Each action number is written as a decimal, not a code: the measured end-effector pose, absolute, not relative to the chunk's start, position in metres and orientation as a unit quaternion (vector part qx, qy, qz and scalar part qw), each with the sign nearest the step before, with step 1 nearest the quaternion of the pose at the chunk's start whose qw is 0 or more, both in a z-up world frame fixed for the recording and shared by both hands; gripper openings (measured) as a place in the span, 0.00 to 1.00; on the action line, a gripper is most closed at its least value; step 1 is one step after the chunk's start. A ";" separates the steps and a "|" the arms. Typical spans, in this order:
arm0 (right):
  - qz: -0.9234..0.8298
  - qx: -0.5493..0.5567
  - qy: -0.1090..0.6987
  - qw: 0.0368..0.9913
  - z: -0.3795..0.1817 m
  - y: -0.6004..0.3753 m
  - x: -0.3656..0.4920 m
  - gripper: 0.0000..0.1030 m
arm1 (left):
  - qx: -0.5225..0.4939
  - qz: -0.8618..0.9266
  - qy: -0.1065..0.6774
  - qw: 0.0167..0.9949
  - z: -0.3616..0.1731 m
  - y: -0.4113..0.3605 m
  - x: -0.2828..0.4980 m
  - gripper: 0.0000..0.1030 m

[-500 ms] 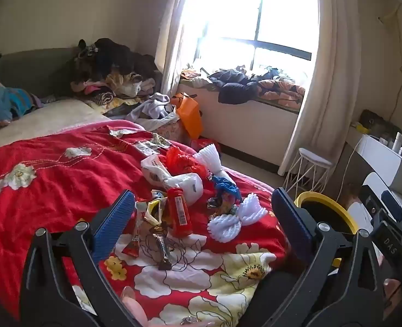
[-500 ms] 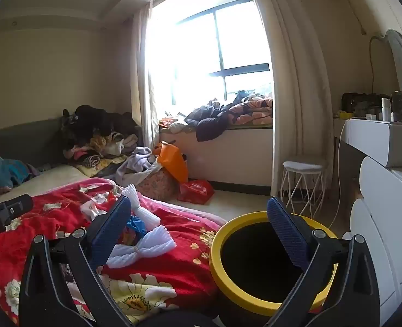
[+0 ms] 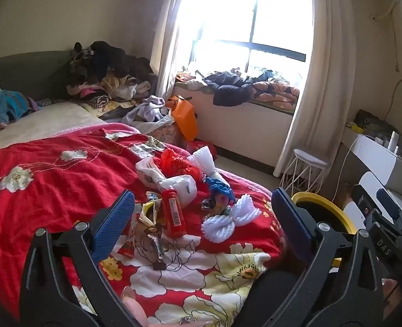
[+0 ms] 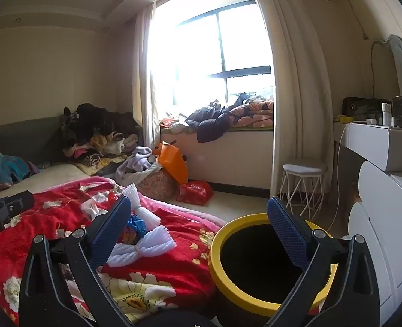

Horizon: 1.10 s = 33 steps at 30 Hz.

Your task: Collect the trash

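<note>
The left gripper (image 3: 201, 212) hung over the near part of a bed covered by a red blanket with white and yellow flowers (image 3: 51, 179), its blue-padded jaws spread wide with nothing between them. The trash lay in a loose heap on the blanket towards the bed's right edge, near its foot corner. Nearest the gripper was a red plastic bottle with a barcode label (image 3: 173, 212), lying on its side. Just left of it sat a yellow and white crumpled wrapper (image 3: 148, 211), and nearer the camera a dark snack wrapper (image 3: 157, 248) lay flat on the fabric. A white foam fruit net pinched like a bow (image 3: 232, 218) rested to the right of the bottle, close to the bed's right edge. Behind the bottle were a crumpled white plastic bag (image 3: 181, 185), a scrap of blue plastic (image 3: 220, 186), a red mesh net (image 3: 177, 163) and a second white foam net, fanned out (image 3: 203, 158).

The right gripper (image 4: 199, 218) hovered above the floor beside the bed's right edge, its jaws likewise spread wide and empty. Below it stood a round black bin with a yellow rim (image 4: 214, 259), just beside the bed; its inside looked dark. The bow-shaped foam net (image 4: 143, 245) lay on the blanket to the bin's left, apart from it.
</note>
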State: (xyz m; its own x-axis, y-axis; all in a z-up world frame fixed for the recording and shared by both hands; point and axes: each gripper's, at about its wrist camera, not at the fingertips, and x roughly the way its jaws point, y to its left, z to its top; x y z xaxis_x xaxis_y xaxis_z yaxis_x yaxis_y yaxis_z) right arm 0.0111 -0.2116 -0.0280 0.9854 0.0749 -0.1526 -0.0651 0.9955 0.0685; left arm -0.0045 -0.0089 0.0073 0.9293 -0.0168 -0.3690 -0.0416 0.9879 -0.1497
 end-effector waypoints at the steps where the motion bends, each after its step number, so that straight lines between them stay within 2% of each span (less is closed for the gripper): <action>1: 0.034 0.031 0.077 0.996 -0.028 -0.211 0.011 0.94 | -0.077 0.006 0.188 0.979 0.008 -0.010 -0.004 0.90; 33: 0.036 0.024 0.078 0.996 -0.027 -0.207 0.012 0.94 | -0.077 0.006 0.179 0.981 0.009 -0.009 -0.008 0.90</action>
State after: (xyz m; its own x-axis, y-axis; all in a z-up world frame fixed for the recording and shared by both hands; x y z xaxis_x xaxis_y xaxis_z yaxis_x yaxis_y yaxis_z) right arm 0.0123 -0.2068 -0.0271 0.9854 0.0758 -0.1527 -0.0683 0.9962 0.0538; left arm -0.0080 -0.0091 0.0086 0.9356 -0.0165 -0.3527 -0.0386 0.9881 -0.1487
